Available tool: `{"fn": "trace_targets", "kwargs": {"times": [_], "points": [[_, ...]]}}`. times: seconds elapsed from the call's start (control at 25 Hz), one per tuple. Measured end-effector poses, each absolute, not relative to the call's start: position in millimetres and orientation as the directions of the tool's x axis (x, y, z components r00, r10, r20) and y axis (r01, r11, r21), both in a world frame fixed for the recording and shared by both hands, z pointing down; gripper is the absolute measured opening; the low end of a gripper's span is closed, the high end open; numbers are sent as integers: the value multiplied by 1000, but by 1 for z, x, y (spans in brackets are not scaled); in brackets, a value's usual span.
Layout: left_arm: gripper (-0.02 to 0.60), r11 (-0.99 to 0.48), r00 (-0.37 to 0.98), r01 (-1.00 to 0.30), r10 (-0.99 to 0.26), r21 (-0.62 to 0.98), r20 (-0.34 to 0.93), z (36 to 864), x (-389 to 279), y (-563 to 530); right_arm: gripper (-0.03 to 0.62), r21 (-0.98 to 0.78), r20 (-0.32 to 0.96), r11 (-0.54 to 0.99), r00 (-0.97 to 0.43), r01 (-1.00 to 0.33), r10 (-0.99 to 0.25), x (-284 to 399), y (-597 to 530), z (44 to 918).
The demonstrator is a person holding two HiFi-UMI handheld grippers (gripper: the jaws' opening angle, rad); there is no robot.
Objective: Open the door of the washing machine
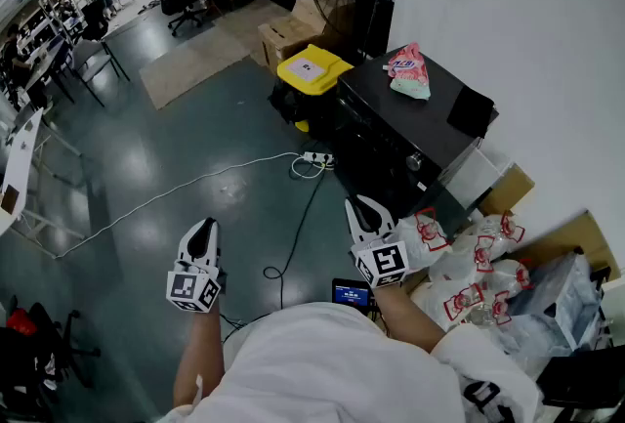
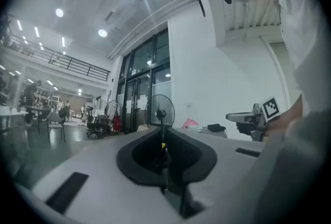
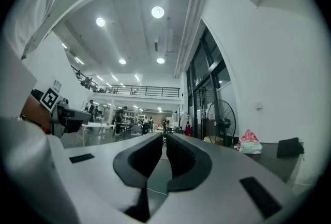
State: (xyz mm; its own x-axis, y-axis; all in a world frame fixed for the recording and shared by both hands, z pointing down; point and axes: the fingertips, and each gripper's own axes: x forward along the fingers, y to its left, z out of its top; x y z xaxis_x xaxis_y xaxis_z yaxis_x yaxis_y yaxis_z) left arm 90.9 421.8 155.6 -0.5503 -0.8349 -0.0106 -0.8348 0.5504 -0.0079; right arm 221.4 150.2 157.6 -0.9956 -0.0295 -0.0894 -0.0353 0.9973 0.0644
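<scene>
- Step in hand, I'd say: the approach. Nobody's touching the black box-shaped washing machine [image 1: 395, 123] yet, and its door looks to be shut, though the front is too dark to pick out the door or a handle.
- Left gripper [image 1: 204, 228]: fingers pressed together, nothing between them. The machine is well off ahead and to the right of them.
- Right gripper [image 1: 367, 206]: fingers also closed to a thin slit and empty. The machine sits just ahead of and slightly right of these fingers, apart from them.
- Next move, my guess: carry the right fingers forward to the machine's front, spread them, then find the door edge or handle.
- Writing: nothing legible. The pink printed pouch [image 1: 408, 71] on the machine's top and the white plastic bags with red print [image 1: 479, 260], right of the right fingers, are too small to read.
</scene>
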Motion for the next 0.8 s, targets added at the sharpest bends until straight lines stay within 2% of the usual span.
{"fn": "trace_targets", "kwargs": {"times": [0.28, 0.56, 0.8], "points": [[32, 522, -522, -853, -853, 6, -22, 150, 76, 415, 47, 77, -62, 997, -998, -26, -21, 195, 153, 151], [41, 407, -406, -913, -913, 28, 32, 162, 58, 415, 51, 22, -58, 991, -990, -133, -131, 193, 167, 152], [44, 327, -325, -943, -945, 68, 34, 163, 57, 425, 51, 9, -25, 985, -985, -170, -170, 208, 203, 155]]}}
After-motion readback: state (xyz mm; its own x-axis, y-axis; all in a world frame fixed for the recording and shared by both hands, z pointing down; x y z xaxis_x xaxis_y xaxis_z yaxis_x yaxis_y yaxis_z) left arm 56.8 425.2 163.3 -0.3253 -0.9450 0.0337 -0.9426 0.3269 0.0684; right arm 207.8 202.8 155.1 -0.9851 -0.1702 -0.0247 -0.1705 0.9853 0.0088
